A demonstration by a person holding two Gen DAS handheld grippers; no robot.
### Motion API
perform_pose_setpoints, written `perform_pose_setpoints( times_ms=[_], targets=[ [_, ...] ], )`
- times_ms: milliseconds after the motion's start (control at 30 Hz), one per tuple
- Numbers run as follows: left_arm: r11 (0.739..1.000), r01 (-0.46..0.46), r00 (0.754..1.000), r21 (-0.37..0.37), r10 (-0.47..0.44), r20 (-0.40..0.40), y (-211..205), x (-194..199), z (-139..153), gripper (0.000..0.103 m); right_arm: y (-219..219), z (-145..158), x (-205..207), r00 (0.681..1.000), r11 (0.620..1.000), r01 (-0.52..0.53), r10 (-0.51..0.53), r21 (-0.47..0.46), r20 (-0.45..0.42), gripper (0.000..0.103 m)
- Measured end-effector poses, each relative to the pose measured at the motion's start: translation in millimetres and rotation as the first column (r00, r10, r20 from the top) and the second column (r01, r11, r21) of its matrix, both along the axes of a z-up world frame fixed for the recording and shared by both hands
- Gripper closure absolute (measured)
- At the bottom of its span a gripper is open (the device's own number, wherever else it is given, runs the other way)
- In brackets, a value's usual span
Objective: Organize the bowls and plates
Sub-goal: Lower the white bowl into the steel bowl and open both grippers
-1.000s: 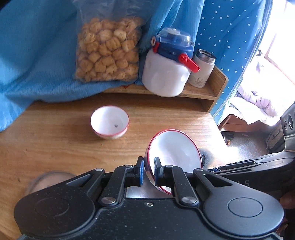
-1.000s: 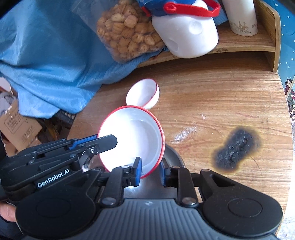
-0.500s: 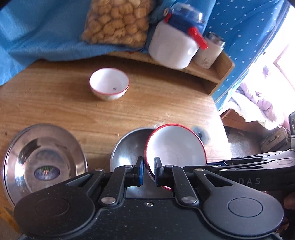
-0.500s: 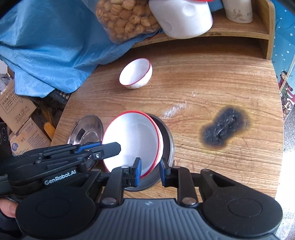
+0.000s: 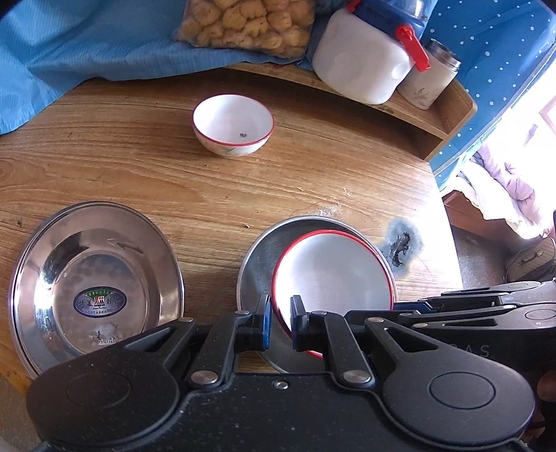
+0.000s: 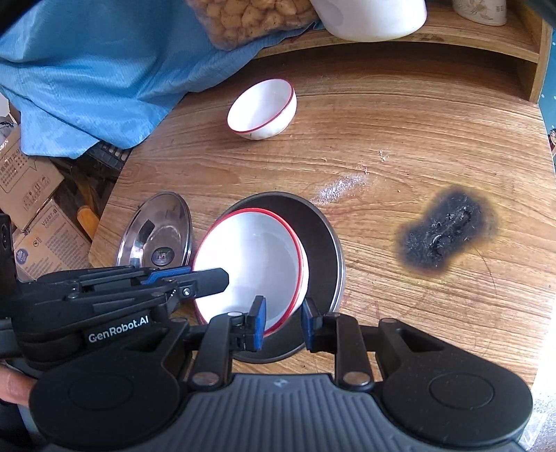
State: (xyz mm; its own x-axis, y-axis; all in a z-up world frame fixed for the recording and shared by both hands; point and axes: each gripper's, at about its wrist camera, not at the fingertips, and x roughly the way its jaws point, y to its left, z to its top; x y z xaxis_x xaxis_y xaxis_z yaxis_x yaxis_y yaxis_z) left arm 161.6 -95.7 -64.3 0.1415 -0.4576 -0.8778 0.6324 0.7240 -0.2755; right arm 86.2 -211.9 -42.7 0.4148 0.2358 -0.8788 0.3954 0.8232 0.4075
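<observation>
Lowering my big white red-rimmed bowl (image 5: 333,274) has brought it down into the round steel plate (image 5: 257,257) | stacking nearly done | left gripper (image 5: 278,321) pinches its near rim | right gripper (image 6: 281,321) straddles the rim, slightly spread; grip unclear | small white bowl (image 5: 232,125) waits far off.

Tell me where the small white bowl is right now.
The small white bowl stands alone on the wooden table, toward the far edge in both wrist views, in front of the blue cloth and snack bag.
</observation>
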Motion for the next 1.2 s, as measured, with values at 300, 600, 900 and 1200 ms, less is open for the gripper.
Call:
perform_pose_setpoints(
  times_ms=[300, 600, 900, 1200],
  targets=[
    [1.000, 0.004, 1.000, 0.028, -0.004, -0.011, -7.0, 6.0, -4.2, 0.084, -4.0, -4.1, 9.3, 1.000, 1.000, -0.013, 0.013, 0.012, -0.004, 0.075],
    [1.000, -0.006, 1.000, 0.021, 0.007, -0.025, -7.9, 12.1, -6.2, 0.083, -1.0, -8.2, 15.1, 1.000, 1.000, -0.019, 0.019, 0.007, -0.019, 0.071],
    [1.000, -0.009, 0.999, -0.025, 0.007, -0.052, -0.9, 14.1, -3.7, 0.076, 1.7, -6.1, 14.2, 1.000, 1.000, -0.015, 0.015, -0.001, -0.020, 0.068],
    [0.997, -0.018, 1.000, -0.078, 0.017, -0.013, 7.4, 13.7, 11.6, 0.061, -3.3, 2.6, 1.8, 1.000, 1.000, 0.007, -0.007, -0.007, -0.003, 0.065]
  ],
)
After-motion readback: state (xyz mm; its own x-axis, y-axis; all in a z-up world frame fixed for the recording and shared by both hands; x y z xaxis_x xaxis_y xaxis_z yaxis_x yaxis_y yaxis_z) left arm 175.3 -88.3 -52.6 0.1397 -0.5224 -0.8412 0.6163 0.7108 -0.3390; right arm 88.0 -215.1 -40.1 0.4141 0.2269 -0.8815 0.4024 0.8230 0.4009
